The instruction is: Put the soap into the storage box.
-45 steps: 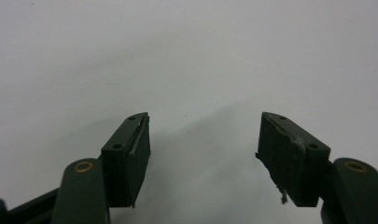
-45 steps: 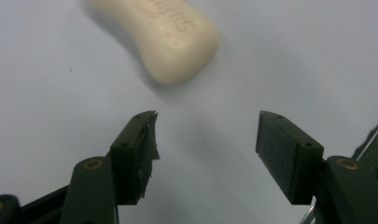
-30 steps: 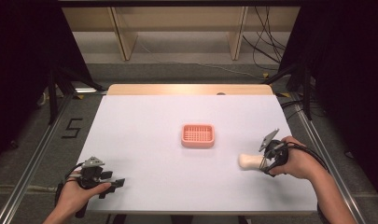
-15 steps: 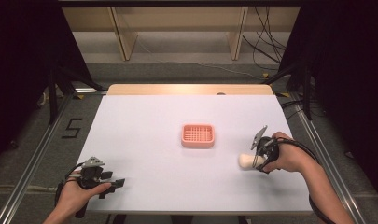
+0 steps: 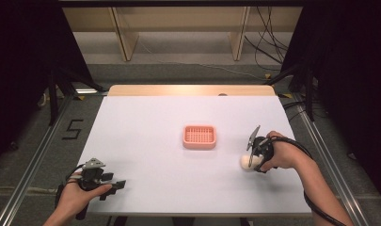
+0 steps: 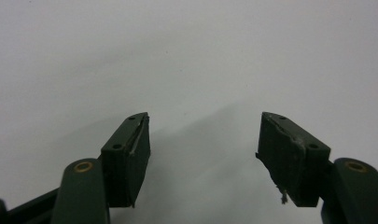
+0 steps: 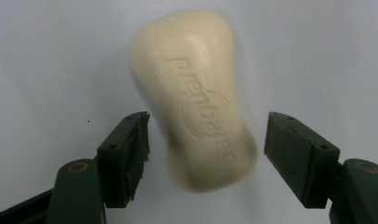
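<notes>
A cream bar of soap (image 7: 196, 102) with an embossed word lies flat on the white table, also seen as the soap (image 5: 245, 162) at the table's right. My right gripper (image 7: 206, 149) is open and tilted down over it, with one jaw on each side of the bar's near end and small gaps to both. In the high view the right gripper (image 5: 252, 159) sits right over the bar. A pink slotted soap dish (image 5: 199, 136) rests at the table's middle. My left gripper (image 5: 115, 185) (image 6: 203, 149) is open over bare table near the front left edge.
The white table (image 5: 146, 122) has a wooden strip along its far edge. Metal rails run down both sides of it. Shelving legs and cables stand on the floor beyond the far edge.
My right gripper has moved left and down onto the soap, and its jaws now straddle the bar. The left gripper has stayed still.
</notes>
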`<state>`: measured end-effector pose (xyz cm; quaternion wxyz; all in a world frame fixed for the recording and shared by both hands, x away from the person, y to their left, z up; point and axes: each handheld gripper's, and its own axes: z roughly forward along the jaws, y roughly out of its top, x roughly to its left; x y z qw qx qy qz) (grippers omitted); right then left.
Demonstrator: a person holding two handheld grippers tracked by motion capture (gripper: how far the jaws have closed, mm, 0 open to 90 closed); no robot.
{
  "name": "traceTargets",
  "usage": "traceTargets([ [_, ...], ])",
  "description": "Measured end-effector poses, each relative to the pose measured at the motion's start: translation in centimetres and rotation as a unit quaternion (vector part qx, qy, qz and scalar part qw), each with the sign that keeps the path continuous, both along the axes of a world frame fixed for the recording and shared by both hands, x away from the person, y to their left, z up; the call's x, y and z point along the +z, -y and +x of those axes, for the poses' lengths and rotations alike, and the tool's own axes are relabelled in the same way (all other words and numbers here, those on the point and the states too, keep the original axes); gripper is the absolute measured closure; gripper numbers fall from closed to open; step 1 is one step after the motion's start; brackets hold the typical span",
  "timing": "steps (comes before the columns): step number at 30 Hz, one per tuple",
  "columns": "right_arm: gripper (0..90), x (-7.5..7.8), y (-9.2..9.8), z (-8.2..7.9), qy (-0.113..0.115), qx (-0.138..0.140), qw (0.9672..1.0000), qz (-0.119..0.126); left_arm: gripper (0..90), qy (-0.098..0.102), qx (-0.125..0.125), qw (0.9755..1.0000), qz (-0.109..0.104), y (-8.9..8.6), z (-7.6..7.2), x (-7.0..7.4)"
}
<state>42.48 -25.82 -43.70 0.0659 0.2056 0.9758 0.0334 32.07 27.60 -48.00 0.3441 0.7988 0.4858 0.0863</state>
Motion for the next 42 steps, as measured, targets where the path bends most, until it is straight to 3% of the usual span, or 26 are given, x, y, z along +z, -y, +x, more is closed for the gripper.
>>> traceTargets([
  [18, 35.7, -0.7, -0.8, 0.9, -0.021, 0.026, 0.9993, -0.014, 33.9, 0.0, 0.001, 1.0, 0.009, 0.0, 0.0, 0.0],
  [28, 38.5, -0.9, -1.0, 1.2, -0.033, 0.031, 0.9988, -0.016, 33.9, 0.002, 0.012, 0.9999, 0.002, 0.1, 0.0, -0.1],
  [33, 41.7, -0.9, -1.1, 1.3, -0.037, 0.049, 0.9979, -0.019, 33.9, 0.002, 0.012, 0.9999, 0.002, 0.2, -0.1, -0.1],
  [42, 43.8, -1.1, -1.6, 1.6, -0.053, 0.053, 0.9969, -0.026, 33.9, 0.0, 0.003, 1.0, 0.008, 0.0, 0.0, 0.0],
])
